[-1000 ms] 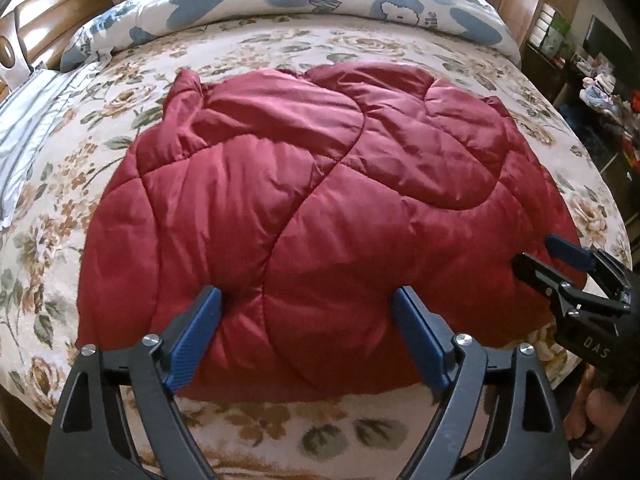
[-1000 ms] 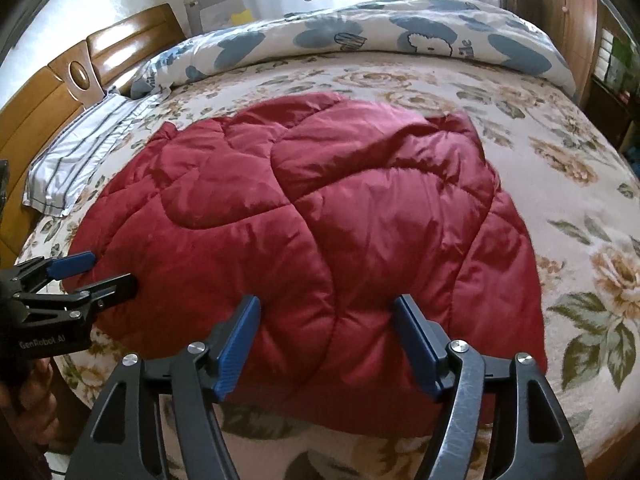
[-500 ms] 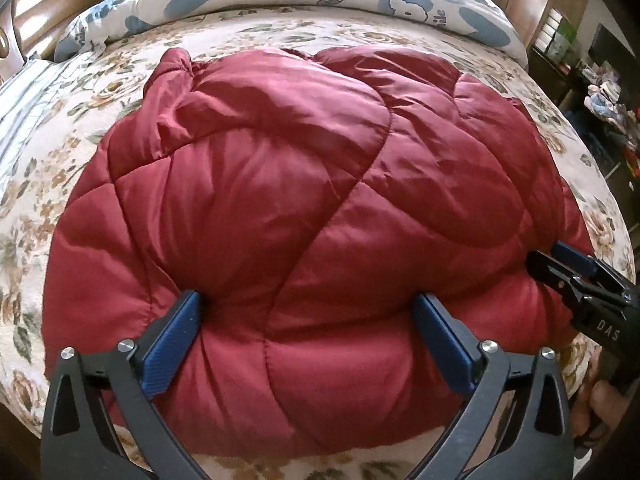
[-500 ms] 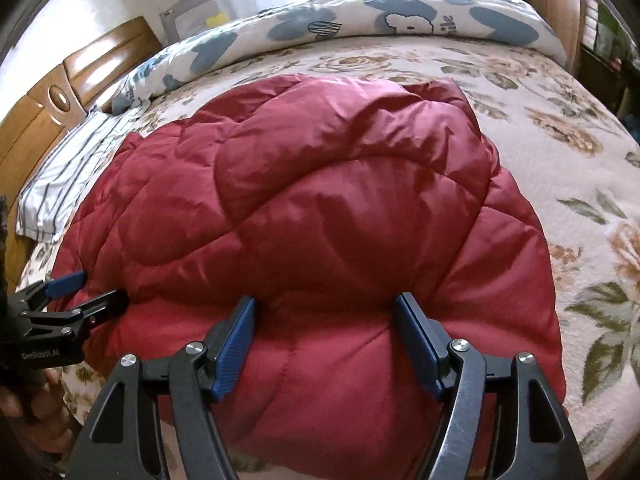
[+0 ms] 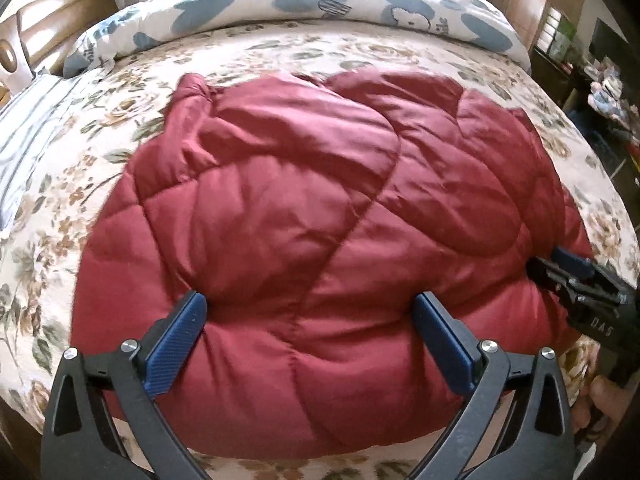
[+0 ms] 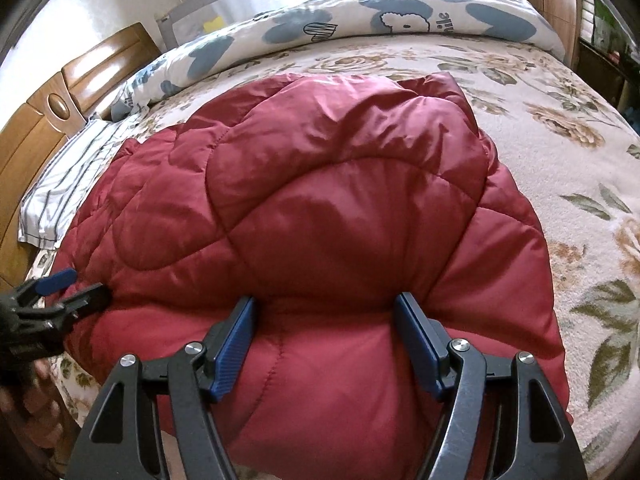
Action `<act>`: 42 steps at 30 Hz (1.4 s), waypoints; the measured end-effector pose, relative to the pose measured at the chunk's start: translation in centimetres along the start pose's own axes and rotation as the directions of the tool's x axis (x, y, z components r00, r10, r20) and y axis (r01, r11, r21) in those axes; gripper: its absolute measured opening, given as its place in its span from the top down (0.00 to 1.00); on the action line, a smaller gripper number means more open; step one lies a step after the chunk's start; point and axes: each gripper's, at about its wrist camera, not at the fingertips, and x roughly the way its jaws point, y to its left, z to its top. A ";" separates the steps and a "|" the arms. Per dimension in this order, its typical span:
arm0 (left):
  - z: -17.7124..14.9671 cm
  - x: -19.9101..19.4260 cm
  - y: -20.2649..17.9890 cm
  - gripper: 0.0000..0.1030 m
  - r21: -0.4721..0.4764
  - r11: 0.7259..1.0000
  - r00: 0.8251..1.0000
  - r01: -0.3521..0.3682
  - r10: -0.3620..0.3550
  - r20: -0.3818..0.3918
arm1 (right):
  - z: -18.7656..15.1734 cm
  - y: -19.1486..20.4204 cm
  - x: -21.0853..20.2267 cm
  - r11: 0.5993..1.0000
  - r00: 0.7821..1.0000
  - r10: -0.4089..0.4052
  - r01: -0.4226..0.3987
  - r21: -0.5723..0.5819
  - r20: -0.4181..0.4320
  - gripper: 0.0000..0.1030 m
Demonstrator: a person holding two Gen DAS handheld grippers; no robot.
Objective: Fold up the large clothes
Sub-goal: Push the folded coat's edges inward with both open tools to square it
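Observation:
A large dark red quilted padded garment (image 5: pixel 320 208) lies spread on the bed, and it also shows in the right wrist view (image 6: pixel 328 216). My left gripper (image 5: pixel 310 316) is open, its blue fingers pressed into the garment's near edge on the left side. My right gripper (image 6: pixel 326 320) is open, narrower than the left, with a bulge of the garment's near edge between its fingers. Each gripper appears in the other's view: the right one (image 5: pixel 560 272) at the garment's right edge, the left one (image 6: pixel 68 288) at its left edge.
The bed has a floral cover (image 5: pixel 280 56). A white and blue duvet (image 6: pixel 400 12) lies along the far side. A striped pillow (image 6: pixel 64 184) and a wooden headboard (image 6: pixel 48 112) are at the left. Shelves and clutter (image 5: pixel 600 80) stand at the right.
Both grippers have moved forward onto the garment's near edge, which now bulges between their fingers. The right gripper's fingers have closed in somewhat.

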 end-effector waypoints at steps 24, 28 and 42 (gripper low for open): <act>1.9 1.9 3.1 0.00 -0.054 0.998 0.999 -0.037 0.035 -0.031 | 5.5 1.8 2.2 0.997 1.000 0.000 -0.001 -0.073 -0.006 0.27; 2.4 2.2 3.2 0.00 -0.064 0.997 0.999 -0.043 0.041 -0.028 | 5.9 0.2 2.9 0.999 1.000 -0.023 0.022 -0.031 -0.002 0.27; 3.2 4.0 3.1 0.00 -0.060 0.994 0.996 -0.088 0.087 -0.020 | 5.8 -1.1 2.3 0.999 0.999 0.004 -0.006 0.038 0.032 0.27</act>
